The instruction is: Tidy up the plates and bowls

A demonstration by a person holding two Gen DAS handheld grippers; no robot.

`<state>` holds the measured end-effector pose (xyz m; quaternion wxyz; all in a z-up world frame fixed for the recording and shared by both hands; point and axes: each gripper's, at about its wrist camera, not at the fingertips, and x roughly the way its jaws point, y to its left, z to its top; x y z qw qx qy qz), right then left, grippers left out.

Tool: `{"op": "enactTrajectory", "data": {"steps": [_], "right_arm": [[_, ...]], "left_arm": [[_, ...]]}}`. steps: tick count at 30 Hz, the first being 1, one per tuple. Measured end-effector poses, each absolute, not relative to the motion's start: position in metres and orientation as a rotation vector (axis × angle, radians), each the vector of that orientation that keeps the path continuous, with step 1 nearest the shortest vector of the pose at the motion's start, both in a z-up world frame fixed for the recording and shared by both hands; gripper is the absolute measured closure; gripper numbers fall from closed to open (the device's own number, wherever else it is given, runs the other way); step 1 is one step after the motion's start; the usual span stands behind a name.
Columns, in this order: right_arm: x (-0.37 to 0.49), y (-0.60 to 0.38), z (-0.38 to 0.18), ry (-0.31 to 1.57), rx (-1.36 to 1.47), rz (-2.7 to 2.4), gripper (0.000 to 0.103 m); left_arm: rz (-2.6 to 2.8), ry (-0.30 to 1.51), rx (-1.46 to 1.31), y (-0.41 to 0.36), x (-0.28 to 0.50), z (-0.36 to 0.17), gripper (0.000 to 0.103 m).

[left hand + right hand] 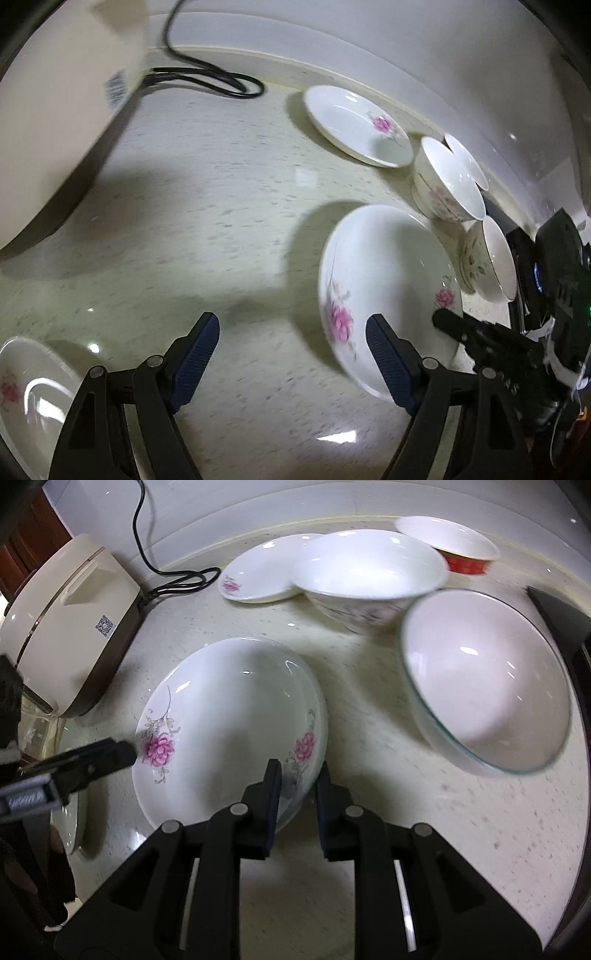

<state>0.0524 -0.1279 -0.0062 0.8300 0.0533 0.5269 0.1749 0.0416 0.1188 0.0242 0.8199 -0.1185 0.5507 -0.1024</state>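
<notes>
My right gripper [297, 788] is shut on the near rim of a white plate with pink flowers [221, 723], which is tilted above the counter. The same plate shows in the left wrist view [384, 280], with the right gripper's finger on its rim. My left gripper [291, 343] is open and empty just left of that plate; its right finger overlaps the plate's edge. A second flowered plate [354, 125] lies at the back, also in the right wrist view [258, 568]. Bowls stand beside it: a white one [369, 579], a large one [484, 679], a red-sided one [450, 542].
A cream rice cooker [70, 620] with a black cord [173, 579] stands at the left. Another flowered plate [26, 391] lies at the near left. A dark object [561, 620] sits at the counter's right edge. The speckled counter [203, 206] meets a white wall behind.
</notes>
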Motion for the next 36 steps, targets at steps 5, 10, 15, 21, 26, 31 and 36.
{"op": "enactTrajectory", "data": {"steps": [5, 10, 15, 21, 26, 31, 36], "right_arm": [[0.043, -0.148, -0.006, 1.123, 0.118, 0.354, 0.082], [0.036, -0.164, -0.007, 1.127, 0.131, 0.337, 0.080], [0.031, -0.182, -0.007, 1.129, 0.154, 0.322, 0.079], [0.032, -0.197, -0.009, 1.144, 0.240, 0.320, 0.074], [0.029, -0.209, -0.011, 1.138, 0.329, 0.338, 0.066], [0.024, -0.214, -0.011, 1.132, 0.352, 0.351, 0.064], [0.024, -0.205, -0.012, 1.135, 0.360, 0.385, 0.063]], "left_arm": [[-0.251, 1.177, -0.156, 0.085, 0.050, 0.020, 0.021], [-0.256, 1.161, -0.107, 0.064, 0.053, 0.016, 0.020], [-0.265, 1.154, -0.080, 0.049, 0.053, 0.015, 0.020], [-0.262, 1.143, -0.035, 0.038, 0.048, 0.016, 0.020], [-0.217, 1.132, -0.035, 0.040, 0.046, 0.015, 0.020], [-0.202, 1.130, -0.013, 0.038, 0.042, 0.015, 0.020], [-0.227, 1.129, 0.009, 0.034, 0.031, 0.019, 0.020]]}}
